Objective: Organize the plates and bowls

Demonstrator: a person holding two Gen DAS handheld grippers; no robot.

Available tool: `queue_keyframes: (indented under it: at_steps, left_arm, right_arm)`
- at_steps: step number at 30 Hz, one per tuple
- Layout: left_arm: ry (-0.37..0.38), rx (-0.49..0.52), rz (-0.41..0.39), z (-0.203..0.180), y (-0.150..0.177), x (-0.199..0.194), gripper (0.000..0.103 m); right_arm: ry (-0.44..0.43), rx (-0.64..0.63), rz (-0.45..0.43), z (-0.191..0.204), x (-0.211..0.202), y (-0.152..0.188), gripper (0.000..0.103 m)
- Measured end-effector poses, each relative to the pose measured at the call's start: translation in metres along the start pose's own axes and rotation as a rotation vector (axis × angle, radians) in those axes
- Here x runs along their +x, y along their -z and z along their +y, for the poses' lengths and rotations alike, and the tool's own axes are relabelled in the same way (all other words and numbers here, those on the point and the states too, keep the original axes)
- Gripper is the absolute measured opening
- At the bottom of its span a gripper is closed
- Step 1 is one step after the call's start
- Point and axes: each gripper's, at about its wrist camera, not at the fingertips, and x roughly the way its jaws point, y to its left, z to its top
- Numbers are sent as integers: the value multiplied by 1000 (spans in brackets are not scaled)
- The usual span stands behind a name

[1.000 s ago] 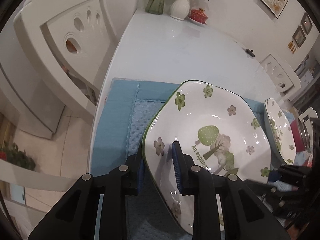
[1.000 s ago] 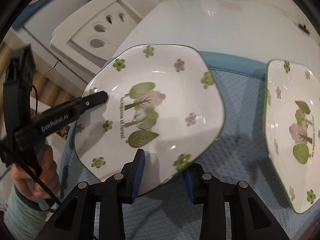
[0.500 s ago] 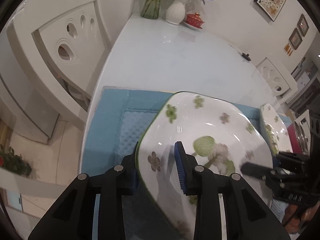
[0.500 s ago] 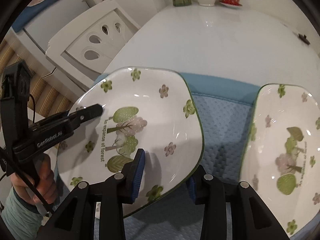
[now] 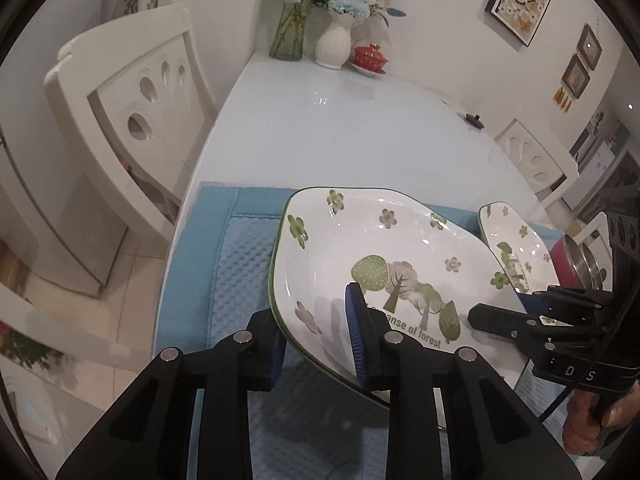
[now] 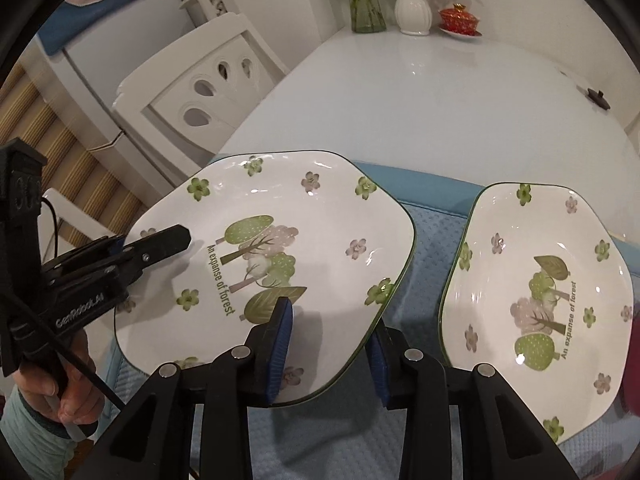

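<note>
White plates [image 6: 280,248] w/ green trees, flowers & green rims; blue waffle-textured mat [image 6: 432,240]; white table [image 6: 420,92].

Held plate [image 6: 280,264] sits above the mat [image 6: 432,232], left of a second plate [image 6: 536,300] lying on the mat. Mat on the table [image 6: 420,100] near edge. Vases [image 6: 412,4] and lidded cup [image 6: 459,19] at the far end. Chair [image 6: 204,84] left of table. Pot [image 5: 576,264], probably, right of second plate.

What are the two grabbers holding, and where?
Both hold one tree-patterned plate by its rim: left gripper on one edge, right gripper on the opposite edge.
</note>
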Motion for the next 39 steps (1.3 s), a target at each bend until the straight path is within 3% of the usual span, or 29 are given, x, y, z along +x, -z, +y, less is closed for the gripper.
queue_keyframes:
  at_steps: [13,22,30,39]
  left_arm:
    - [11,47,-80,-29,17,-72,24]
    - [54,72,-105,-61,60,-130,24]
    - [98,96,-57,-83,117,-155,24]
    - [115,97,28,-89,172,-151,24]
  right_arm:
    - [3,-50,-70,20,-69,32,34]
    - [19,-22,-97,36,-145,100,34]
    - [41,28,-45,44,-169,175,34]
    - [39,72,33,44,-158,233,34]
